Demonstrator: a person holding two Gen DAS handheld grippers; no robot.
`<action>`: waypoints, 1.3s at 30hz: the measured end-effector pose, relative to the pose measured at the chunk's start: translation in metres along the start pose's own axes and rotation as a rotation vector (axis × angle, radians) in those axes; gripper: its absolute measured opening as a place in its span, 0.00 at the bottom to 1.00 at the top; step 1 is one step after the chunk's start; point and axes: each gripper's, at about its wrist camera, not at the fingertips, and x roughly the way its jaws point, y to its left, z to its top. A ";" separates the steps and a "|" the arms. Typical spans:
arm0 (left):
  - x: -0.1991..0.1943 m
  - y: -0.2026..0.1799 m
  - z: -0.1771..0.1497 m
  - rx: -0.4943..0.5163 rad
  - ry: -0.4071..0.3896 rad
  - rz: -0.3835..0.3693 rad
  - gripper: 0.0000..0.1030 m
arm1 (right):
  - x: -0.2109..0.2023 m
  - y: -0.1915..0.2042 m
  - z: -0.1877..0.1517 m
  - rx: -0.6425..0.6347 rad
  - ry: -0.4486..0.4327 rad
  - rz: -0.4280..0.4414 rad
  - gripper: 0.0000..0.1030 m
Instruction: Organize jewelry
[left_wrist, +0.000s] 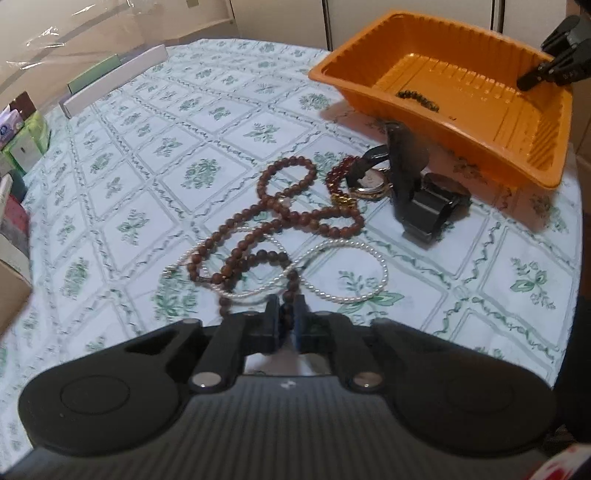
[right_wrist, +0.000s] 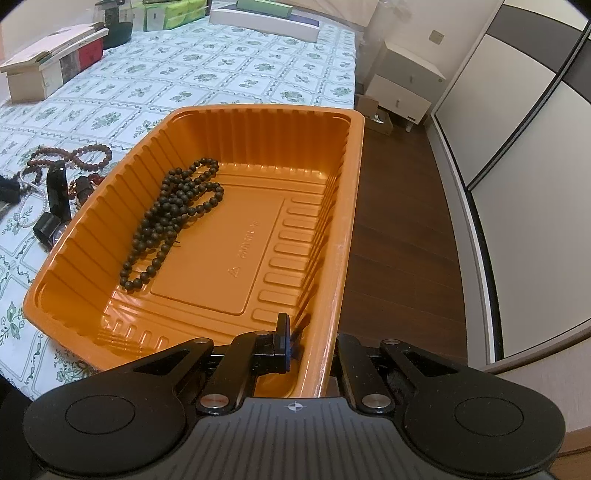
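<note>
My left gripper is shut on one end of a brown bead necklace, which coils across the flowered tablecloth. A white pearl necklace lies tangled under it. Beyond sit a red bead bracelet, a gold bangle and a black watch. The orange tray stands at the far right with a black bead necklace inside. My right gripper is shut on the orange tray's right wall, one finger inside and one hidden outside.
Boxes line the table's far side: a long white box, tissue packs and stacked boxes. The tray sits at the table's edge, with wooden floor below and a white nightstand beyond.
</note>
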 end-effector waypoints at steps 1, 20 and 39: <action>-0.004 0.001 0.002 0.010 -0.005 -0.002 0.06 | 0.000 0.000 0.000 0.000 -0.002 -0.001 0.05; -0.115 0.019 0.115 0.078 -0.230 -0.033 0.06 | -0.003 0.002 -0.001 -0.017 -0.020 -0.019 0.05; -0.023 -0.101 0.167 0.107 -0.186 -0.293 0.06 | -0.003 0.002 -0.001 -0.032 -0.024 -0.026 0.05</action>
